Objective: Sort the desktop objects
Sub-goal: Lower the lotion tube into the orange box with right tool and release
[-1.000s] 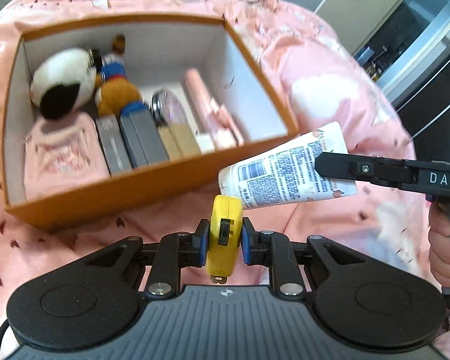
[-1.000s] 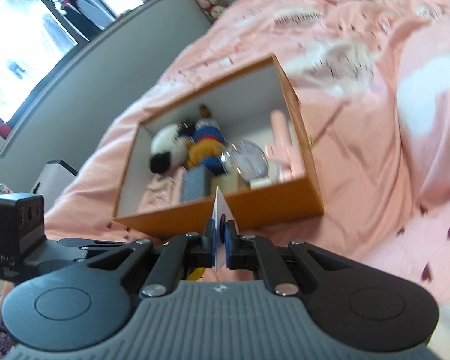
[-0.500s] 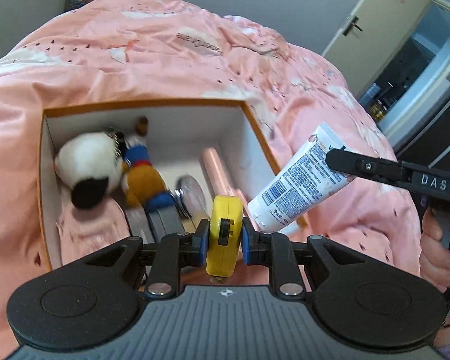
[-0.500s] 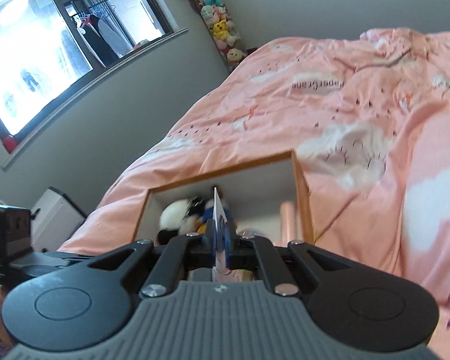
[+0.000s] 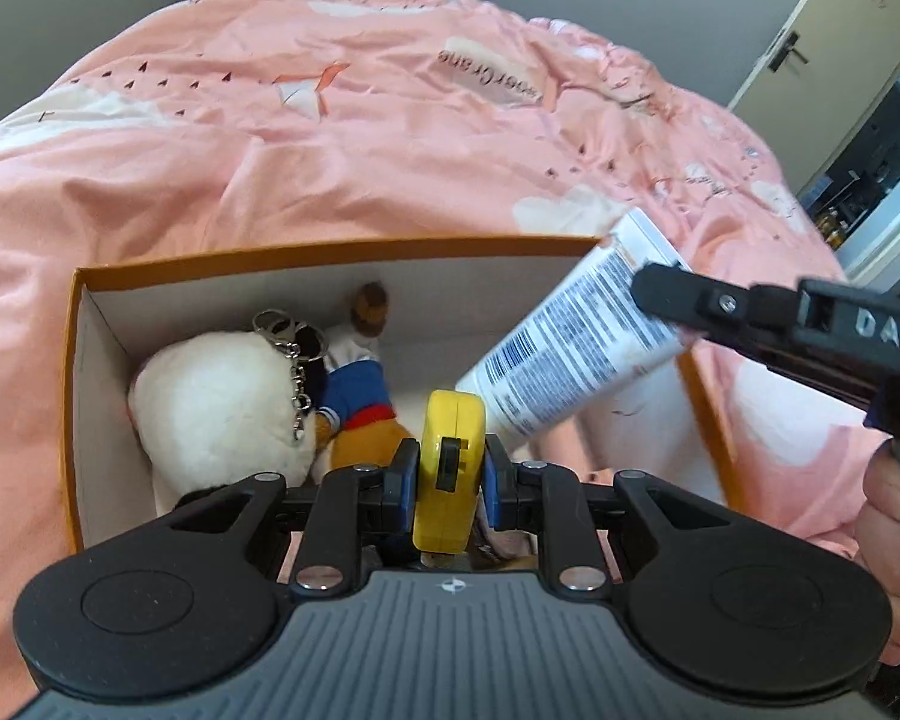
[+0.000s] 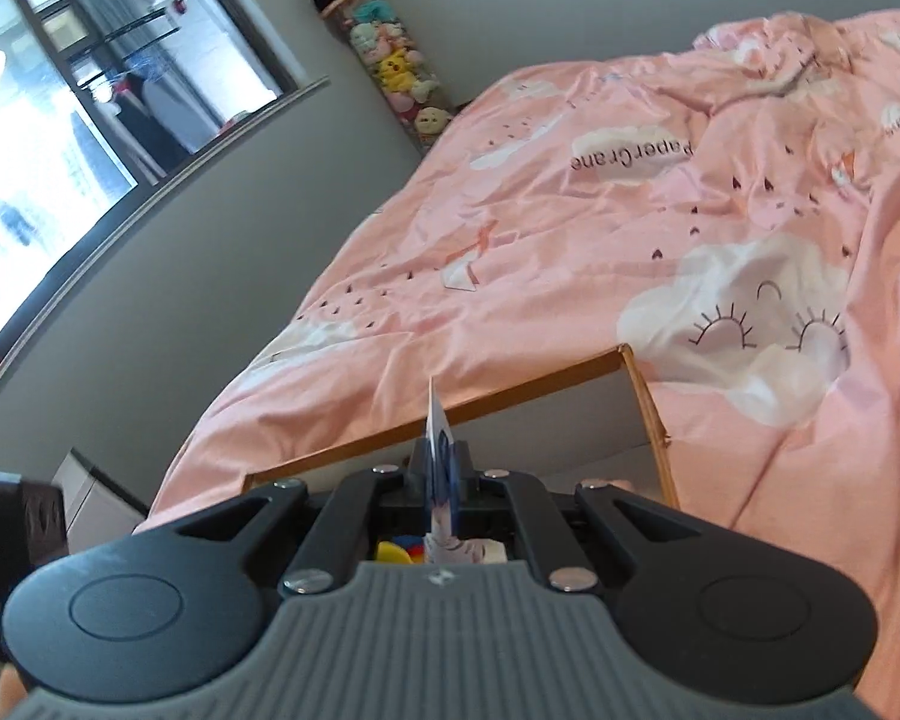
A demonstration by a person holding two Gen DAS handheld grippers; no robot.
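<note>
My left gripper (image 5: 448, 474) is shut on a yellow tape measure (image 5: 448, 456) and hangs over the open orange box (image 5: 330, 249). Inside the box lie a white plush toy (image 5: 216, 402) with a keychain and a small bear in blue (image 5: 360, 384). A white tube (image 5: 570, 348) with a barcode slants down over the box's right side, with my right gripper (image 5: 654, 288) shut on its flat end. In the right wrist view the right gripper (image 6: 440, 471) pinches that tube's thin edge (image 6: 432, 420) above the box's far rim (image 6: 510, 396).
The box sits on a bed with a rumpled pink duvet (image 5: 390, 138). A person's hand (image 5: 888, 510) grips the right gripper's handle. A column of plush toys (image 6: 390, 60) stands by the wall, next to a large window (image 6: 60, 150). A door (image 5: 810, 60) is at the far right.
Both grippers moved forward from in front of the box to above it. The box slid down in both views, and the tube now hangs over its right side.
</note>
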